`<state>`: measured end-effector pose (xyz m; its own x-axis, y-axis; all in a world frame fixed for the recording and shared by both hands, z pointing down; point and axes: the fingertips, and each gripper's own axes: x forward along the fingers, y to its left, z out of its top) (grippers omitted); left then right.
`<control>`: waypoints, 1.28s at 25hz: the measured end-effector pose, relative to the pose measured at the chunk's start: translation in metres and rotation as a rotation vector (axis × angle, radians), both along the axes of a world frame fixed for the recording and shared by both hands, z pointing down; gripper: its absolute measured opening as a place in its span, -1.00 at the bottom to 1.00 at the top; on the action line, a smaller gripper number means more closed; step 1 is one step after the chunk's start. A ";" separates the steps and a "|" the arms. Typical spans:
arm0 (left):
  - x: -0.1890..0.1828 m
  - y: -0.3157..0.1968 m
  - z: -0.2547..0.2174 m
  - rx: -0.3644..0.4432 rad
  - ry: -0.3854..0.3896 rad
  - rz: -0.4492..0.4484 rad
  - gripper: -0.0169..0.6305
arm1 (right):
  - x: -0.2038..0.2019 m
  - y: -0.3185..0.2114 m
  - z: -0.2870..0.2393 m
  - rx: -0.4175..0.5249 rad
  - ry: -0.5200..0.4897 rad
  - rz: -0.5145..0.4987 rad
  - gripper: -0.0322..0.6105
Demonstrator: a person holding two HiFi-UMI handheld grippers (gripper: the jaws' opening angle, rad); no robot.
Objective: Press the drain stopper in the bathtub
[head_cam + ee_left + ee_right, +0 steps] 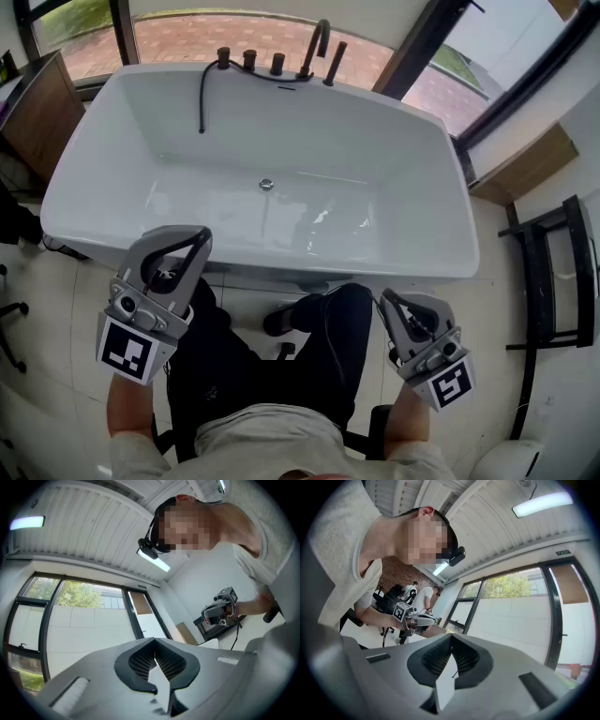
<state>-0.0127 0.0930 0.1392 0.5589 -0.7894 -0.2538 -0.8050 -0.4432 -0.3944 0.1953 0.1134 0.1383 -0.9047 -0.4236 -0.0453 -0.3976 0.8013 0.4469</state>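
Left tongs [201,238] and right tongs [385,298] are each pressed together and empty, held before one white bathtub [412,169] with one drain stopper [266,185] in its floor.

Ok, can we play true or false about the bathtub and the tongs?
1. The drain stopper sits in the bottom of the bathtub. True.
2. The left tongs are pressing the stopper. False: they are outside the tub, on its near side.
3. The right tongs hold a sponge. False: they are shut with nothing in them.
4. The tap stands on the tub's far edge. True.
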 end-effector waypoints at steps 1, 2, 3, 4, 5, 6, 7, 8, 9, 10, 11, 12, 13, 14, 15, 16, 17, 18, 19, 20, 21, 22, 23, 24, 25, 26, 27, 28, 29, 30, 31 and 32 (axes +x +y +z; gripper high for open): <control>-0.004 -0.013 0.011 0.000 -0.044 -0.002 -0.92 | -0.002 -0.015 0.012 -0.014 0.028 0.007 -0.89; -0.008 -0.027 0.022 0.000 -0.084 -0.003 -0.92 | -0.005 -0.031 0.024 -0.029 0.056 0.012 -0.89; -0.013 -0.041 0.034 -0.003 -0.118 -0.001 -0.92 | -0.008 -0.048 0.036 -0.048 0.088 0.015 -0.89; -0.019 -0.054 0.046 -0.010 -0.141 0.003 -0.92 | -0.011 -0.066 0.050 -0.073 0.124 0.016 -0.89; -0.025 -0.068 0.059 -0.022 -0.152 0.006 -0.92 | -0.015 -0.084 0.066 -0.108 0.165 0.015 -0.89; -0.032 -0.081 0.072 -0.039 -0.154 0.003 -0.92 | -0.018 -0.103 0.083 -0.152 0.213 0.017 -0.89; -0.039 -0.092 0.085 -0.057 -0.149 -0.003 -0.92 | -0.020 -0.123 0.101 -0.204 0.262 0.023 -0.89; -0.045 -0.103 0.095 -0.072 -0.138 -0.008 -0.92 | -0.023 -0.143 0.118 -0.255 0.308 0.033 -0.89; -0.049 -0.115 0.102 -0.079 -0.123 -0.004 -0.92 | -0.028 -0.164 0.134 -0.297 0.345 0.044 -0.89; -0.053 -0.127 0.107 -0.078 -0.109 0.005 -0.92 | -0.034 -0.187 0.149 -0.324 0.372 0.051 -0.89; -0.057 -0.140 0.110 -0.075 -0.101 0.014 -0.92 | -0.043 -0.210 0.164 -0.339 0.392 0.054 -0.89; -0.061 -0.155 0.115 -0.081 -0.094 0.017 -0.92 | -0.052 -0.234 0.178 -0.346 0.405 0.053 -0.89; -0.066 -0.169 0.122 -0.107 -0.083 0.012 -0.92 | -0.062 -0.257 0.193 -0.353 0.407 0.049 -0.89; -0.071 -0.184 0.130 -0.147 -0.065 0.003 -0.92 | -0.072 -0.280 0.206 -0.372 0.395 0.045 -0.89; -0.075 -0.198 0.137 -0.179 -0.048 -0.001 -0.92 | -0.081 -0.301 0.219 -0.403 0.376 0.043 -0.89; -0.076 -0.212 0.141 -0.190 -0.036 0.005 -0.92 | -0.091 -0.321 0.232 -0.436 0.360 0.046 -0.89; -0.077 -0.226 0.144 -0.186 -0.027 0.019 -0.92 | -0.101 -0.341 0.247 -0.460 0.356 0.054 -0.89; -0.076 -0.240 0.146 -0.175 -0.017 0.038 -0.92 | -0.109 -0.360 0.265 -0.476 0.366 0.067 -0.89; -0.074 -0.253 0.149 -0.164 -0.004 0.057 -0.92 | -0.115 -0.379 0.286 -0.497 0.379 0.084 -0.89; -0.073 -0.265 0.153 -0.159 0.007 0.074 -0.92 | -0.121 -0.395 0.308 -0.533 0.383 0.103 -0.89; -0.071 -0.276 0.158 -0.160 0.010 0.088 -0.92 | -0.127 -0.409 0.331 -0.581 0.380 0.123 -0.89; -0.069 -0.285 0.163 -0.163 0.006 0.097 -0.92 | -0.132 -0.422 0.354 -0.627 0.382 0.142 -0.89; -0.069 -0.293 0.168 -0.164 0.000 0.100 -0.92 | -0.136 -0.432 0.377 -0.656 0.402 0.157 -0.89; -0.068 -0.298 0.172 -0.161 -0.001 0.100 -0.92 | -0.141 -0.440 0.400 -0.663 0.446 0.164 -0.89; -0.069 -0.302 0.177 -0.157 0.000 0.097 -0.92 | -0.145 -0.446 0.423 -0.649 0.512 0.160 -0.89; -0.069 -0.304 0.184 -0.155 -0.003 0.090 -0.92 | -0.150 -0.450 0.446 -0.620 0.593 0.144 -0.89; -0.070 -0.306 0.194 -0.159 -0.017 0.079 -0.92 | -0.156 -0.452 0.469 -0.586 0.678 0.118 -0.89; -0.069 -0.307 0.205 -0.169 -0.043 0.064 -0.92 | -0.163 -0.453 0.491 -0.556 0.755 0.088 -0.89; -0.067 -0.308 0.213 -0.177 -0.077 0.045 -0.92 | -0.169 -0.453 0.513 -0.533 0.820 0.058 -0.89; -0.064 -0.309 0.217 -0.172 -0.111 0.028 -0.92 | -0.175 -0.453 0.535 -0.520 0.876 0.034 -0.89; -0.060 -0.310 0.216 -0.158 -0.138 0.016 -0.92 | -0.178 -0.454 0.558 -0.515 0.926 0.018 -0.89; -0.057 -0.310 0.215 -0.148 -0.162 0.008 -0.92 | -0.181 -0.456 0.581 -0.516 0.966 0.010 -0.89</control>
<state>-0.0695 -0.2168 0.3542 0.5890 -0.8070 -0.0420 -0.7330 -0.5116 -0.4483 0.0146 -0.3426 0.7197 -0.4592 -0.1953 0.8666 -0.0679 0.9804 0.1849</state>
